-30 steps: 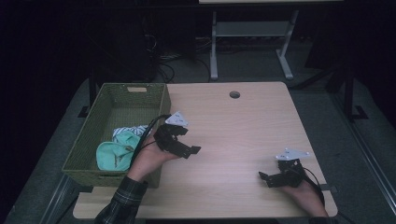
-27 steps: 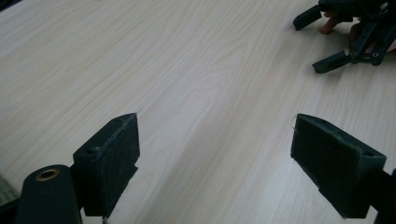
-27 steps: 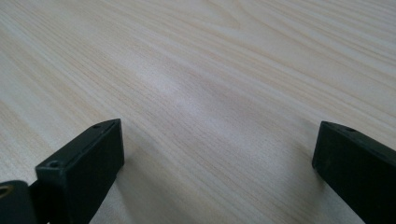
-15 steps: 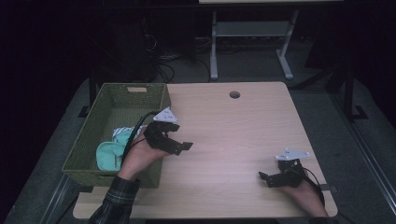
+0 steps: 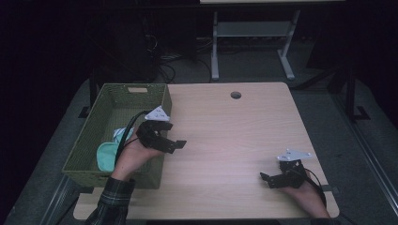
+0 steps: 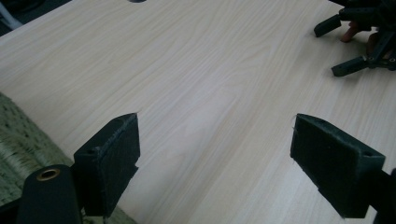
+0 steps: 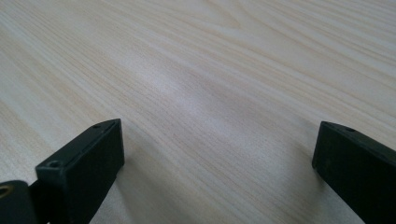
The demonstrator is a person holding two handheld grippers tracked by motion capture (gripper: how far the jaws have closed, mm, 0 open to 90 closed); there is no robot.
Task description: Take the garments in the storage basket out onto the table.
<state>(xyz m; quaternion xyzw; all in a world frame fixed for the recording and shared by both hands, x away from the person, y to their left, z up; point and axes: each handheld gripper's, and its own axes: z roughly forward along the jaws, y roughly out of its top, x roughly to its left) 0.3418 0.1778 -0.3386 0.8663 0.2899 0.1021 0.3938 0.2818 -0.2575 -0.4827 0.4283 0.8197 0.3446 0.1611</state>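
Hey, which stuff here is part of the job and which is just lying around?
Part of the job:
left tool, open, beside the basket
green basket
teal cloth in the basket
right tool, open, low over the table

Lying about:
metal stand behind the table
cables on the floor

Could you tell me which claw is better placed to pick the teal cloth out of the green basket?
Left: the left claw hangs open beside the basket holding the teal cloth; the right claw rests far across the table.

Wooden table (image 5: 234, 140), green basket (image 5: 101, 136) apparently alongside.
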